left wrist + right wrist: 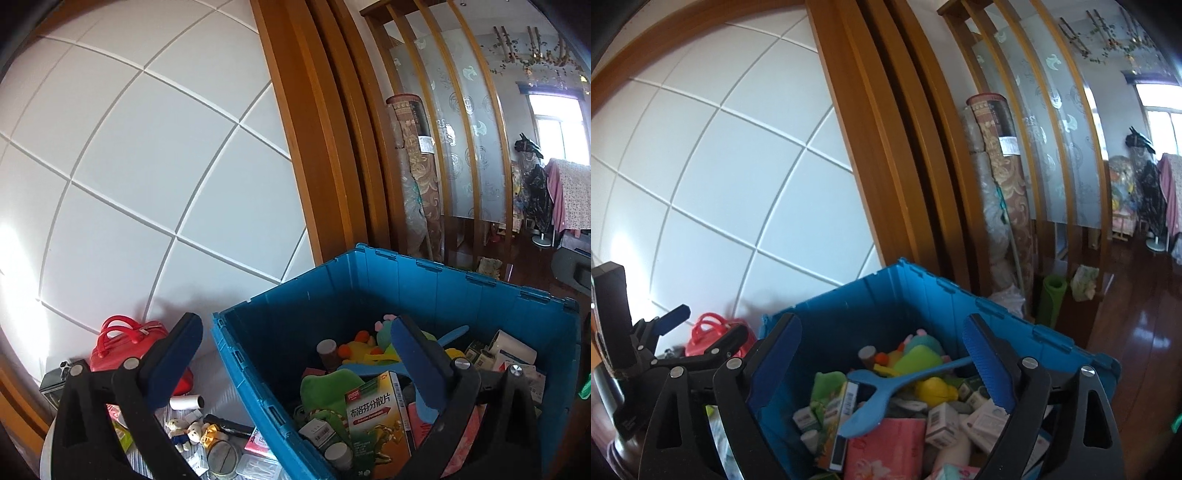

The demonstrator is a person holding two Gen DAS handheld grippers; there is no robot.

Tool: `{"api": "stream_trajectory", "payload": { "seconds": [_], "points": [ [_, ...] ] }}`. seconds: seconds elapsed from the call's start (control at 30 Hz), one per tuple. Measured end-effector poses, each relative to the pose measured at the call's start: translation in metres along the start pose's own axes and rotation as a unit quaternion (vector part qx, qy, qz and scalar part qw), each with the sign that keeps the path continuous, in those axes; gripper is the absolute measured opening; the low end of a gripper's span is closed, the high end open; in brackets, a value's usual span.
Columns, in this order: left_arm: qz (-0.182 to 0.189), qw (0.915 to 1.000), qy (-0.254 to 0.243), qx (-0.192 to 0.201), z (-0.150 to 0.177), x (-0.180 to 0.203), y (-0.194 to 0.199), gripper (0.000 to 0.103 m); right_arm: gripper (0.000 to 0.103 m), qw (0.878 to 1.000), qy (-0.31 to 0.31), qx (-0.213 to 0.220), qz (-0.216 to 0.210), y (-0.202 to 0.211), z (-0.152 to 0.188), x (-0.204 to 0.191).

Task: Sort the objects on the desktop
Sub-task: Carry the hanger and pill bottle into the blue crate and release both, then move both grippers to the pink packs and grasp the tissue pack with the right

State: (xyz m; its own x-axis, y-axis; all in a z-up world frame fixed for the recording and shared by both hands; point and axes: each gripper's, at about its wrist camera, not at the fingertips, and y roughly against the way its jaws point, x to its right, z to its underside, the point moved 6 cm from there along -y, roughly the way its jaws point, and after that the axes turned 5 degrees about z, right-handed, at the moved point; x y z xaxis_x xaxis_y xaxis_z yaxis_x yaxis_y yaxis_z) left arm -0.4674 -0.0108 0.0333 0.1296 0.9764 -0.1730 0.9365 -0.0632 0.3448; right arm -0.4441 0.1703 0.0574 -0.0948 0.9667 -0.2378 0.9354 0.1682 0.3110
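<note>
Two claws, both w/ jaws apart, nothing held: left claw [295, 354] straddles the near-left wall of the blue bin [461, 291], right claw [882, 358] hovers over the bin. Bin packed w/ med boxes, plush toys, blue hanger [886, 387]. Red bag [122, 343], small bear [181, 432], white roll [186, 402] on counter left of the bin.

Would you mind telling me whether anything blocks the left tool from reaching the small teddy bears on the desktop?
Nothing visible does. The open left tool hangs above the blue crate's left wall; the teddy bears lie on the table outside it, below the tool's left finger, beside a white roll and a black tube.
</note>
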Motion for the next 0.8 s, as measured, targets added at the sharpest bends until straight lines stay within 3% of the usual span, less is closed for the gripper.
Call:
{"api": "stream_trajectory", "payload": {
  "seconds": [0.17,0.37,0.63,0.8],
  "points": [
    [-0.023,0.9995,0.02,0.007,0.039,-0.048,0.031,0.103,0.095,0.999,0.004,0.01,-0.037,0.015,0.009,-0.035],
    [-0.102,0.994,0.026,-0.027,0.11,-0.148,0.059,0.103,0.096,0.994,0.046,-0.013,-0.094,0.004,0.037,-0.123],
    [-0.199,0.9726,0.075,-0.093,0.193,-0.313,0.099,0.103,0.096,0.977,0.081,-0.097,-0.169,-0.049,0.113,-0.268],
    [-0.232,0.9617,0.075,-0.125,0.236,-0.379,0.1,0.103,0.096,0.961,0.103,-0.141,-0.214,-0.081,0.168,-0.349]
  ]
}}
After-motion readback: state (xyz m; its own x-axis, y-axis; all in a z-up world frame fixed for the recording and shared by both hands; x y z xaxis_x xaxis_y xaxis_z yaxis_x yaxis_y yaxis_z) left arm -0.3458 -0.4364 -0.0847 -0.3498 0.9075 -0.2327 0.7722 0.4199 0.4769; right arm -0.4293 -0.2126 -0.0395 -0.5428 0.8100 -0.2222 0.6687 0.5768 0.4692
